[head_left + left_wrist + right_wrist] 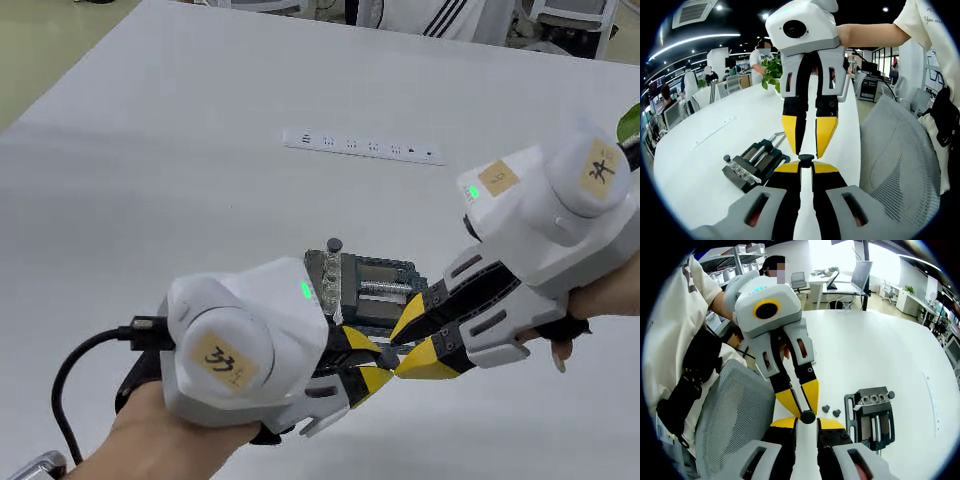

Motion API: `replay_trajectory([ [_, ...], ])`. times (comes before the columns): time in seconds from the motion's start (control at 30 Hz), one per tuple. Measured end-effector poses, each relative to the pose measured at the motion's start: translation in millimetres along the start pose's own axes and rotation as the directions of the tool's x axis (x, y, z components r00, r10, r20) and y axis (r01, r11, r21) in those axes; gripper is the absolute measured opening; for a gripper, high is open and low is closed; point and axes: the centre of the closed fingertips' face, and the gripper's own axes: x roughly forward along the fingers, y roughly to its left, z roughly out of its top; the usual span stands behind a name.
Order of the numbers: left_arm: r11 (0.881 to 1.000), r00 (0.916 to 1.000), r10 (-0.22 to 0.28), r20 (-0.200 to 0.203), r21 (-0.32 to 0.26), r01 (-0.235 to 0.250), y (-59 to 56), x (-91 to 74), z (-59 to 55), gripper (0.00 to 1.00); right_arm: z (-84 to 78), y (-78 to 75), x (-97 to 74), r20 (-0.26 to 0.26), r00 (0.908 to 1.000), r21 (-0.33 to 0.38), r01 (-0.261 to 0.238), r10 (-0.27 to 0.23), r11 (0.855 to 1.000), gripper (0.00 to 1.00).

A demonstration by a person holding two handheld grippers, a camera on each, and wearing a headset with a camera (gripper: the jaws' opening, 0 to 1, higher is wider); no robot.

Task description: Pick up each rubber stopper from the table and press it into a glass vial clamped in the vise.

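My left gripper [805,167] is shut on a small black rubber stopper [805,158], held at its fingertips above the table. My right gripper [807,424] is open, tip to tip with the left one, its jaws on either side of that stopper [807,416]. In the head view the left gripper [383,360] and right gripper [400,356] meet just in front of the vise [385,295]. The vise clamps a row of glass vials [328,285]. Two more stoppers [825,409] [836,413] lie on the table beside the vise [870,420].
A white power strip [362,146] lies farther back on the white table [200,150]. A grey mesh chair [730,410] stands at the table's near edge. People sit and stand in the room behind.
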Motion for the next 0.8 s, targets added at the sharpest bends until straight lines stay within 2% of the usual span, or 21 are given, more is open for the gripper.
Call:
replay_trajectory([
  [0.53, 1.000, 0.9999, -0.012, 0.000, 0.010, 0.012, -2.0, 0.5, 1.5, 0.04, 3.6, 3.9, -0.4, 0.001, 0.9999, 0.002, -0.017, 0.017, 1.000, 0.09],
  [0.8, 1.000, 0.9998, -0.018, -0.004, 0.010, 0.018, -3.4, 1.5, 1.4, 0.04, 3.1, 4.1, 0.3, -0.016, 0.9997, -0.006, -0.017, 0.017, 1.000, 0.07],
])
